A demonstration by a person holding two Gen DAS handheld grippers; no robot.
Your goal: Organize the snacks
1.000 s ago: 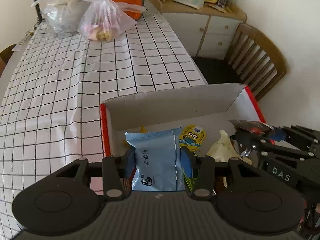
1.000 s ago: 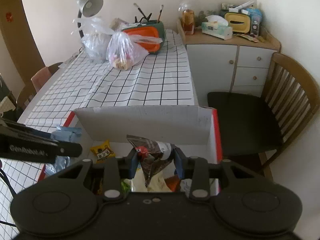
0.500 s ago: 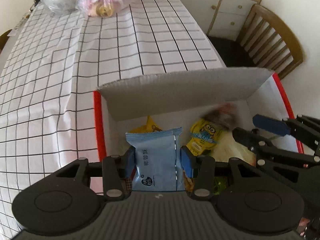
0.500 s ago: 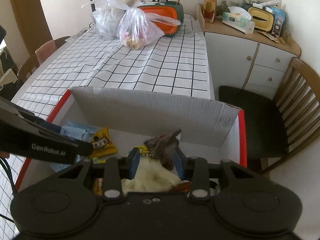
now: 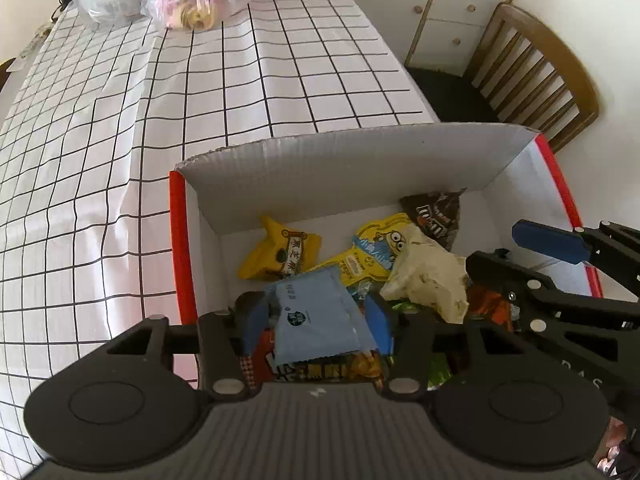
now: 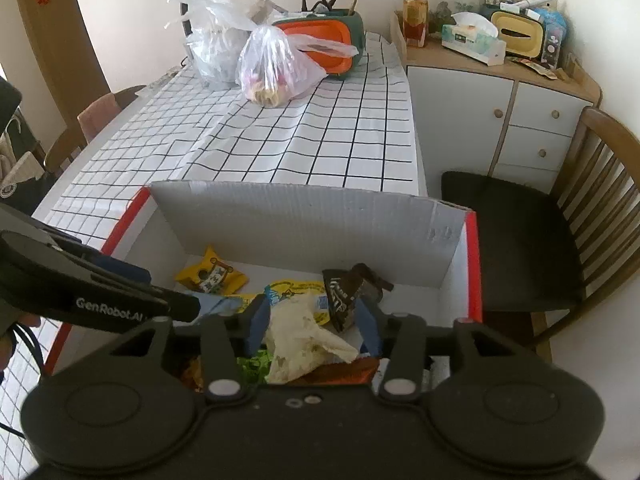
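A white cardboard box with red edges (image 5: 178,240) (image 6: 472,264) holds several snack packets. My left gripper (image 5: 318,320) hangs over its near left part with its jaws opening. A light blue packet (image 5: 316,316) lies tilted between the pads on top of the pile, loose. My right gripper (image 6: 312,324) is over the box's near middle, its jaws also opening. A brown chocolate packet (image 6: 344,296) (image 5: 436,216) rests in the box just ahead of the right pad, free of it. A cream crumpled wrapper (image 6: 300,336) lies between the right fingers.
A yellow packet (image 5: 280,256) and a cartoon packet (image 5: 372,252) lie deeper in the box. The checked tablecloth (image 5: 200,100) runs back to plastic bags (image 6: 276,68) and an orange container (image 6: 320,44). A wooden chair (image 6: 560,216) and cabinet (image 6: 500,112) stand right.
The left gripper came down over the box and widened; the blue packet tipped onto the pile. The right jaws widened and the brown packet fell into the box.
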